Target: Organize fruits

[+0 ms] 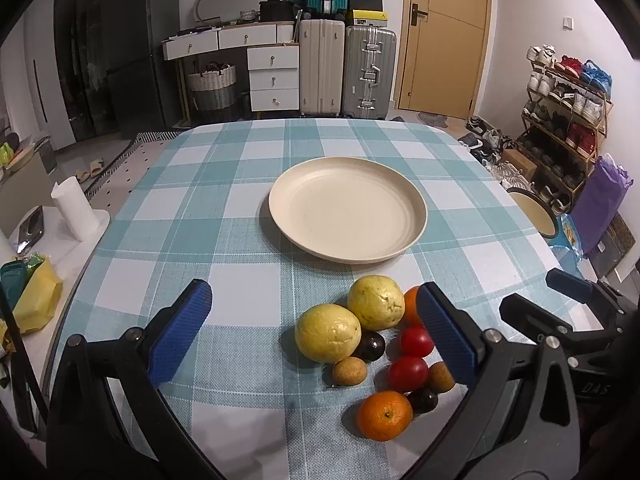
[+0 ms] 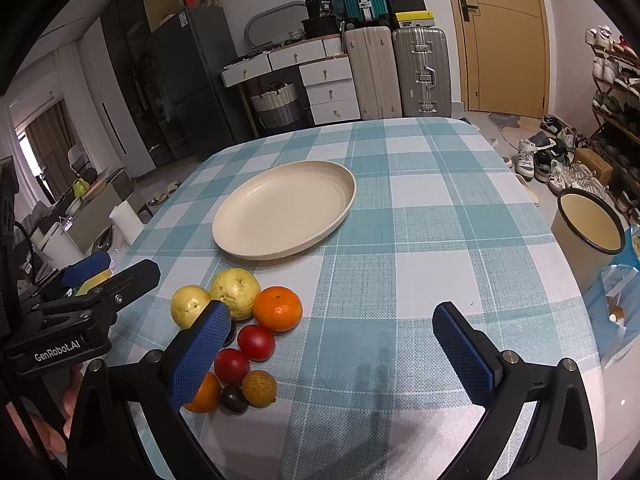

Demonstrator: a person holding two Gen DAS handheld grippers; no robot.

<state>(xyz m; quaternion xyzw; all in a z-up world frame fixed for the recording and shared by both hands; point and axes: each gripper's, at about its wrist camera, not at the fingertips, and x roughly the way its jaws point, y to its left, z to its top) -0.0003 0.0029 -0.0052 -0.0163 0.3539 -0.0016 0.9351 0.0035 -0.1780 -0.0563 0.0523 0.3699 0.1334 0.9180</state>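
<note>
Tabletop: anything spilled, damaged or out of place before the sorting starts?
Nothing stands out. The fruit pile sits bunched on the checked cloth, the cream plate beyond it is upright and bare, and no fruit looks split or spilled.

Left tongs (image 1: 314, 330) and right tongs (image 2: 332, 354) gape wide, angled downward.

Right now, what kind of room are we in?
Probably a lived-in home, likely an entryway dining area: a checked-cloth table with a plate, suitcases by a door, and a full shoe rack.
</note>
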